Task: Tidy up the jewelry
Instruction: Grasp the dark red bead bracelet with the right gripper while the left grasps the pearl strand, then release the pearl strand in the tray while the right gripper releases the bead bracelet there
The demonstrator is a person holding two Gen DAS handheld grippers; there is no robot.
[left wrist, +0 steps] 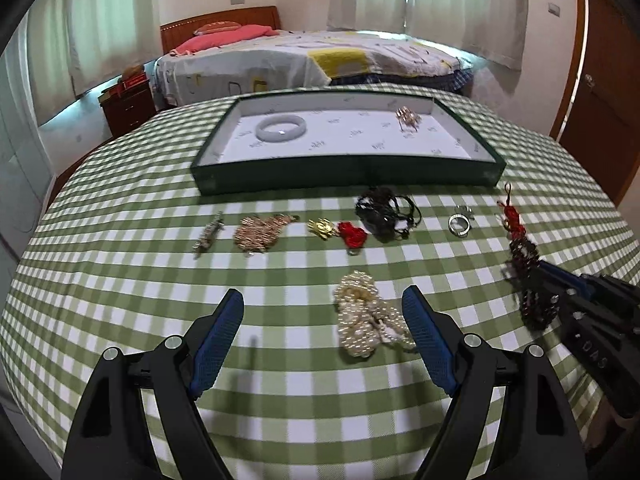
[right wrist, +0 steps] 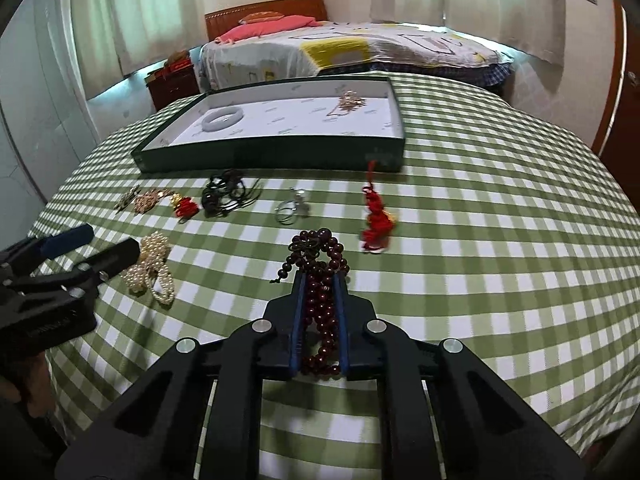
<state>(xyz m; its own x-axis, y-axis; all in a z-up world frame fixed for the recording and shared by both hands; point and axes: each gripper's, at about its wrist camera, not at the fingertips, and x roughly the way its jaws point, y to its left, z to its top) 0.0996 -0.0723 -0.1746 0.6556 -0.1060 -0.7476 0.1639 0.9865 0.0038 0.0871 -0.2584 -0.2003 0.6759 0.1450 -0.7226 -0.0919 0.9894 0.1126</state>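
A dark green tray (left wrist: 344,172) (right wrist: 256,158) with a white lining holds a pale jade bangle (left wrist: 281,127) (right wrist: 223,119) and a gold piece (left wrist: 408,118) (right wrist: 351,101). My right gripper (right wrist: 320,280) is shut on a dark red bead bracelet (right wrist: 320,268), also seen in the left wrist view (left wrist: 532,280). My left gripper (left wrist: 322,300) is open and empty; a pearl strand (left wrist: 366,316) (right wrist: 154,266) lies by its right finger. On the cloth lie a black cord bundle (left wrist: 384,210) (right wrist: 226,194), a silver ring (left wrist: 460,222) (right wrist: 290,208) and a red tassel charm (right wrist: 376,220).
A green checked cloth (left wrist: 280,280) covers the table. Near the tray lie a rose-gold chain pile (left wrist: 260,230), a thin clip (left wrist: 208,234), a gold brooch (left wrist: 322,228) and a red knot (left wrist: 352,234). A bed (left wrist: 304,56) stands behind, a door (left wrist: 600,92) at right.
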